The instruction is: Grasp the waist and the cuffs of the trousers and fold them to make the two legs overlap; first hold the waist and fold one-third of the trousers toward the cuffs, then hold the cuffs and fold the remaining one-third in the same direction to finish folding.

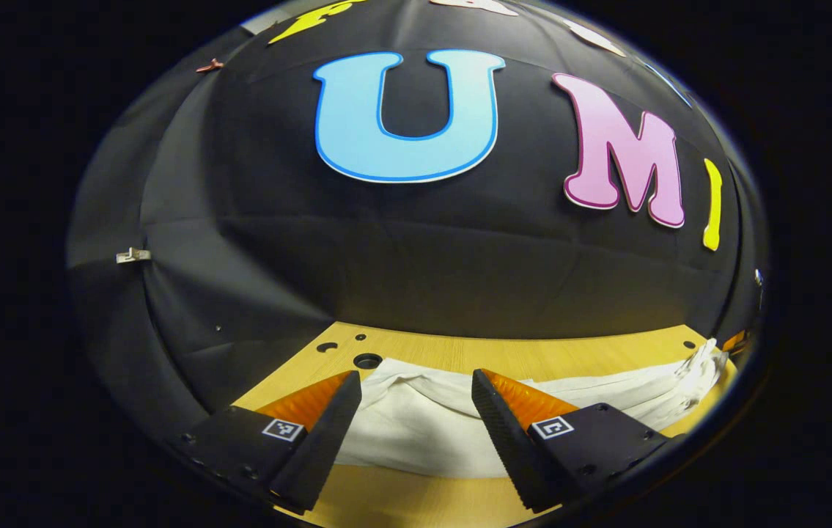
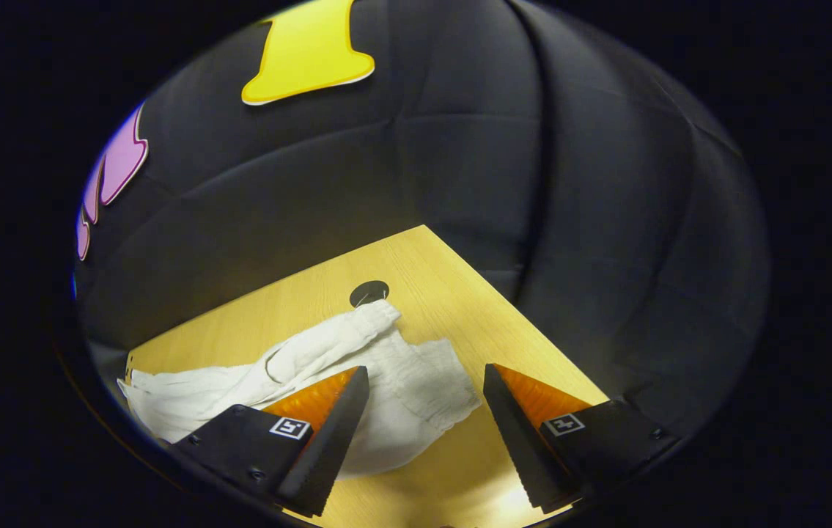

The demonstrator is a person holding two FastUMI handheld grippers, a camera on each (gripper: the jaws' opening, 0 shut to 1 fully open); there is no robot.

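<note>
Both the left gripper [image 1: 416,400] and right gripper [image 2: 426,396] hung spread above the rumpled trousers [image 2: 386,381] (nothing pinched), so a grab risked catching one layer.

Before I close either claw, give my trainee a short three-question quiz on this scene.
1. True or false: the left claw is shut on the white trousers.
2. What do the trousers lie on? A) wooden table B) floor C) chair
3. What sits in the table just beyond the trousers in the right gripper view?

Key: 1 false, both the left and right claw stand open. 2 A. 3 a round hole.
</note>
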